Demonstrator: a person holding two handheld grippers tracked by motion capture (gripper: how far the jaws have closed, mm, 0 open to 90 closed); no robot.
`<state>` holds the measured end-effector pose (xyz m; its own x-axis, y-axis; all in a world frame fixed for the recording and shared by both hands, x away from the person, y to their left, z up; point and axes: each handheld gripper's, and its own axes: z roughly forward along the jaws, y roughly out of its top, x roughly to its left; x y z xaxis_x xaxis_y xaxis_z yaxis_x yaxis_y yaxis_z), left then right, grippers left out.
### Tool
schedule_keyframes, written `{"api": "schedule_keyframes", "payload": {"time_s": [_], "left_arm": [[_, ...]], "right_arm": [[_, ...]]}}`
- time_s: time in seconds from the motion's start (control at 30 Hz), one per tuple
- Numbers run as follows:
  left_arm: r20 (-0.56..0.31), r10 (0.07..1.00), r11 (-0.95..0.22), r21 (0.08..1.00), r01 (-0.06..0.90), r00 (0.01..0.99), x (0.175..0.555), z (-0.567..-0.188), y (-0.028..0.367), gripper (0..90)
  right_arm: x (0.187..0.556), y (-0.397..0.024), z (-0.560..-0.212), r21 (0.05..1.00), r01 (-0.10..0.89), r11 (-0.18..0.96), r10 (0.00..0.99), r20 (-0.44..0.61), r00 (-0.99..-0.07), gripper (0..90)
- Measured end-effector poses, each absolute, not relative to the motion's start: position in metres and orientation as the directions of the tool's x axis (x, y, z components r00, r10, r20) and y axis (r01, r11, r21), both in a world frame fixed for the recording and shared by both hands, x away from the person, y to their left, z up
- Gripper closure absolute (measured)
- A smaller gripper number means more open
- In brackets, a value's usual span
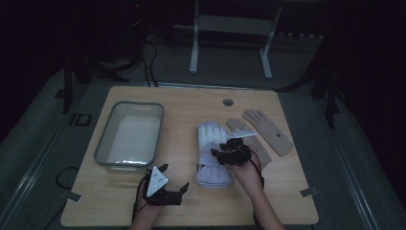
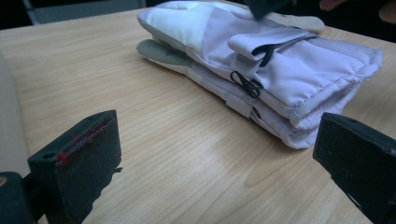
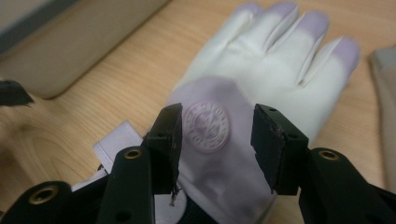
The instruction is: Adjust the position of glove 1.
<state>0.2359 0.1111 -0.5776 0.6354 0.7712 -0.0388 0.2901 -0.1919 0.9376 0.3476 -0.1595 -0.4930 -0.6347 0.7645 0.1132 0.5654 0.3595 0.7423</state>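
A wooden table [image 1: 191, 211] carries everything, and the largest thing on it is a grey plastic bin [image 1: 129, 134] at the left. Right of the bin, near the table's middle, lies a stack of white and lilac padded gloves [image 1: 213, 153], fingers pointing away from the person and cuffs toward them. Beyond that stack, further right, two flat beige gloves [image 1: 268, 130] lie side by side.

The right gripper [image 1: 233, 152] hovers over the back of the top padded glove [image 3: 261, 60]. Its jaws stand partly apart, straddling the round embossed badge [image 3: 206, 127] without pressing on it; nothing is held.

The left gripper [image 1: 163, 189] rests low near the table's front edge, just left of the glove cuffs [image 2: 299, 88]. Its jaws are spread wide with bare wood between them.
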Motion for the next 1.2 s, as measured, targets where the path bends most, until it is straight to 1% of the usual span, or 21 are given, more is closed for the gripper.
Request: {"api": "schedule_keyframes", "payload": {"time_s": [0.07, 0.1, 0.2, 0.3, 0.37, 0.47, 0.5, 0.57, 0.6, 0.67, 0.7, 0.73, 0.8, 0.83, 0.87, 0.9, 0.93, 0.97, 1.03, 1.07, 1.2], "left_arm": [[-0.048, 0.765, -0.191, 0.936, 0.296, 0.643, 0.236, -0.578, 0.11, 1.2], [-0.051, 0.763, -0.189, 0.936, 0.298, 0.645, 0.237, -0.578, 0.11, 1.3], [-0.064, 0.755, -0.196, 0.928, 0.318, 0.652, 0.24, -0.577, 0.109, 1.3], [-0.093, 0.756, -0.173, 0.927, 0.334, 0.648, 0.242, -0.574, 0.109, 1.3], [-0.1, 0.743, -0.174, 0.926, 0.335, 0.662, 0.244, -0.568, 0.111, 1.3], [-0.184, 0.696, -0.139, 0.914, 0.382, 0.694, 0.249, -0.553, 0.113, 1.3], [-0.186, 0.697, -0.149, 0.907, 0.394, 0.693, 0.25, -0.548, 0.111, 1.3], [-0.177, 0.697, -0.175, 0.898, 0.404, 0.695, 0.252, -0.538, 0.107, 1.3], [-0.173, 0.697, -0.179, 0.898, 0.403, 0.696, 0.254, -0.533, 0.104, 1.3], [-0.164, 0.687, -0.188, 0.901, 0.39, 0.708, 0.258, -0.522, 0.097, 1.3], [-0.167, 0.683, -0.197, 0.896, 0.399, 0.711, 0.262, -0.518, 0.092, 2.6], [-0.177, 0.68, -0.206, 0.886, 0.417, 0.711, 0.267, -0.513, 0.086, 5.9], [-0.205, 0.673, -0.216, 0.865, 0.453, 0.711, 0.275, -0.509, 0.076, 6.6], [-0.207, 0.678, -0.225, 0.855, 0.467, 0.706, 0.278, -0.508, 0.071, 9.0], [-0.212, 0.689, -0.233, 0.841, 0.488, 0.693, 0.283, -0.51, 0.065, 16.9], [-0.216, 0.696, -0.238, 0.831, 0.504, 0.684, 0.287, -0.513, 0.061, 20.2], [-0.211, 0.715, -0.25, 0.813, 0.526, 0.667, 0.291, -0.516, 0.057, 20.8], [-0.225, 0.718, -0.253, 0.797, 0.548, 0.659, 0.295, -0.521, 0.054, 21.2], [-0.233, 0.743, -0.251, 0.772, 0.584, 0.627, 0.299, -0.53, 0.051, 22.5], [-0.25, 0.747, -0.243, 0.76, 0.603, 0.616, 0.301, -0.535, 0.051, 22.5], [-0.299, 0.746, -0.235, 0.718, 0.655, 0.596, 0.305, -0.55, 0.049, 22.4]], "right_arm": [[0.347, -0.166, -0.488, 0.753, 0.552, 0.359, 0.762, 0.105, -0.639, 47.0], [0.347, -0.17, -0.485, 0.752, 0.557, 0.352, 0.766, 0.11, -0.633, 40.7], [0.347, -0.182, -0.478, 0.741, 0.576, 0.344, 0.773, 0.125, -0.622, 28.5], [0.344, -0.194, -0.474, 0.744, 0.577, 0.337, 0.782, 0.12, -0.611, 22.2], [0.341, -0.202, -0.475, 0.753, 0.577, 0.317, 0.797, 0.118, -0.592, 24.6], [0.341, -0.213, -0.478, 0.762, 0.597, 0.251, 0.804, 0.18, -0.567, 25.0], [0.341, -0.215, -0.48, 0.761, 0.606, 0.232, 0.817, 0.187, -0.546, 24.3], [0.34, -0.214, -0.482, 0.757, 0.61, 0.234, 0.81, 0.195, -0.553, 13.7], [0.34, -0.213, -0.483, 0.755, 0.609, 0.244, 0.806, 0.192, -0.56, 11.9], [0.34, -0.207, -0.485, 0.747, 0.617, 0.249, 0.806, 0.193, -0.56, 11.7], [0.34, -0.204, -0.486, 0.743, 0.618, 0.257, 0.804, 0.19, -0.563, 13.4], [0.341, -0.202, -0.487, 0.736, 0.624, 0.264, 0.8, 0.194, -0.567, 20.6], [0.345, -0.199, -0.488, 0.73, 0.636, 0.251, 0.812, 0.199, -0.549, 30.8], [0.346, -0.198, -0.489, 0.729, 0.639, 0.246, 0.818, 0.197, -0.54, 35.8], [0.348, -0.197, -0.49, 0.724, 0.65, 0.23, 0.82, 0.215, -0.53, 41.3], [0.35, -0.195, -0.492, 0.724, 0.655, 0.215, 0.829, 0.22, -0.515, 42.8], [0.352, -0.192, -0.495, 0.72, 0.656, 0.227, 0.83, 0.21, -0.517, 46.6], [0.353, -0.191, -0.498, 0.713, 0.663, 0.228, 0.828, 0.216, -0.517, 48.5], [0.356, -0.191, -0.504, 0.695, 0.686, 0.217, 0.824, 0.246, -0.51, 48.4], [0.356, -0.19, -0.507, 0.686, 0.691, 0.225, 0.831, 0.235, -0.504, 48.5], [0.357, -0.193, -0.522, 0.651, 0.725, 0.225, 0.831, 0.261, -0.491, 46.5]]}}
